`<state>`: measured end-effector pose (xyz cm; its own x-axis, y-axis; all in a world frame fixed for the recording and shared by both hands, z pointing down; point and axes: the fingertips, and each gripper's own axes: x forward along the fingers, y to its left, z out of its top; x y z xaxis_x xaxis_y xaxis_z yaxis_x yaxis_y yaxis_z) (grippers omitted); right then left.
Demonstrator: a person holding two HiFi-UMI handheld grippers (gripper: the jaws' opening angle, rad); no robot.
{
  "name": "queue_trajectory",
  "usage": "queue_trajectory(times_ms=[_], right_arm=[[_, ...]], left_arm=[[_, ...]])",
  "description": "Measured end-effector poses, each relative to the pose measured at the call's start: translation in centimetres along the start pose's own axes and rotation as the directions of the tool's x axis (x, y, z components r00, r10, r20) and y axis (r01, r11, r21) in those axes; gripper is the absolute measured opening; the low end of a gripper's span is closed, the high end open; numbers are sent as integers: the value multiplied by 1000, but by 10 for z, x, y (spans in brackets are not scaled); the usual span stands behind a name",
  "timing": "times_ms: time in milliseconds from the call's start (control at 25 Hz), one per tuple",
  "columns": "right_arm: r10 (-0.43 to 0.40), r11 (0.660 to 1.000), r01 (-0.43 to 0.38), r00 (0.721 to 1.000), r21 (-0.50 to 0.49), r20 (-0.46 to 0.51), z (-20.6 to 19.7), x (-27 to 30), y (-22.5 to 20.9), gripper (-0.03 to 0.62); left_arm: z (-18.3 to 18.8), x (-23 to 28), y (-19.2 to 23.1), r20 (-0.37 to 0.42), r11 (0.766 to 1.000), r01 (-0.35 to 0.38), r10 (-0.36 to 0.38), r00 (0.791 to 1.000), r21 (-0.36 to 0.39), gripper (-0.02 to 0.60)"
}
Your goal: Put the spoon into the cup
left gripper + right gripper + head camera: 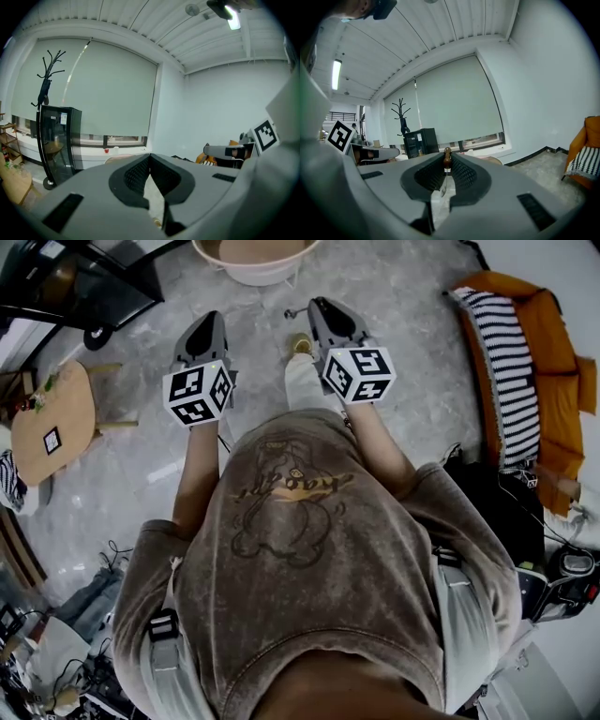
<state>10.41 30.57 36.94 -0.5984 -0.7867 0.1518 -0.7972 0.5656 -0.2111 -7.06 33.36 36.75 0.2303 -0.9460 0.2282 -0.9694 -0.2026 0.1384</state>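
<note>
My right gripper is held out in front of the person, shut on a spoon. Its pads pinch the spoon's brown knob, and the thin metal stem hangs down to the bowl between the jaws. In the head view the spoon pokes out to the left of the jaw tips. A small yellowish cup sits below, on a white surface, just left of my right gripper. My left gripper hovers further left of the cup. Its jaw tips meet and nothing shows between them.
A round beige tub stands ahead on the grey stone floor. A small wooden table and a dark glass-door cabinet are at the left. At the right is an orange chair with a striped blanket. Cables lie near the person's feet.
</note>
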Motion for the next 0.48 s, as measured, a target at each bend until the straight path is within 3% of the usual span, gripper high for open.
queue_trajectory(times_ms=[480], right_arm=[[11, 1000, -11, 1000, 3, -23, -2, 41, -23, 55]], left_arm=[[-2, 44, 10, -19, 1000, 8, -8, 1000, 4, 17]])
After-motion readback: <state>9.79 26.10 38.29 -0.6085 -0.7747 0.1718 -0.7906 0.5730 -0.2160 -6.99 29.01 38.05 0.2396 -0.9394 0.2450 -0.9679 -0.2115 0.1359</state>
